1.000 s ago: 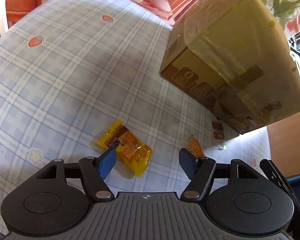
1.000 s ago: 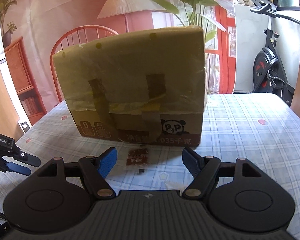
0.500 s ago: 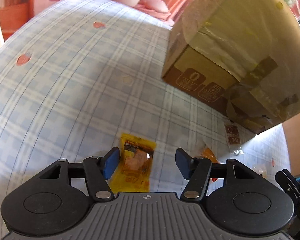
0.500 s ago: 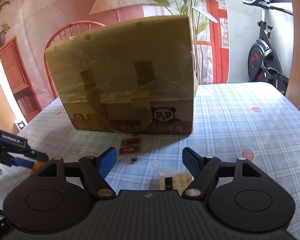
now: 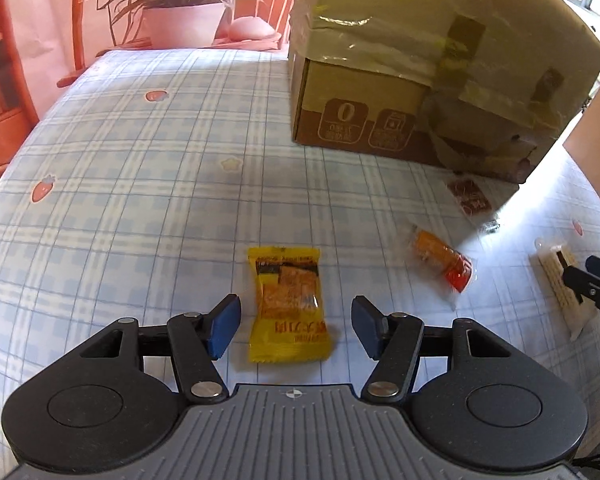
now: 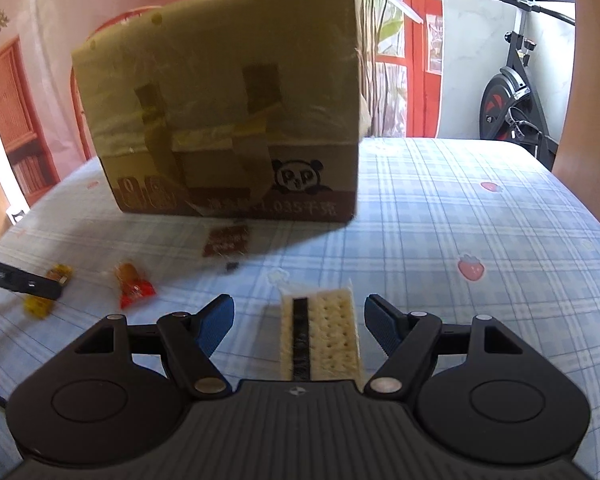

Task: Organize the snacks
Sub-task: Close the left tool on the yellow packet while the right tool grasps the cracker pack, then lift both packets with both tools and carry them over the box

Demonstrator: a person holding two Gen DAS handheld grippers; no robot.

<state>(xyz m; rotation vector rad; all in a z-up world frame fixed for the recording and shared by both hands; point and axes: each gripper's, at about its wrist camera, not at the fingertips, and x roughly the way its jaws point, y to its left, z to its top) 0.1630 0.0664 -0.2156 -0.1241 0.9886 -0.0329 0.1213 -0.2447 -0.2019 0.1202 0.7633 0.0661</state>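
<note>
A table under a blue plaid cloth (image 5: 140,184) printed with strawberries carries everything. Its largest load is a taped cardboard box (image 6: 228,120), panda logo on the front, standing toward the far edge and blocking the view of what lies behind it. Past the far edge stand a potted plant (image 5: 184,8) and a red wooden chair; an exercise bike (image 6: 512,92) stands beyond the right side of the table.

In front of the box, near its base, lies a small dark brown packet (image 6: 226,242). Nearer the front edge lies a cracker sandwich pack (image 6: 320,336), lengthwise between the pads of the right gripper (image 6: 299,326); the jaws stand about half open, clear of it on both sides, holding nothing.

To the left of it lies an orange-and-red wrapped snack (image 5: 440,260), apart from the others. Left again, a yellow snack packet (image 5: 288,304) lies flat between the fingers of the left gripper (image 5: 296,330). Those jaws have just been opening a little after closing in; they are half open, not touching the packet.
</note>
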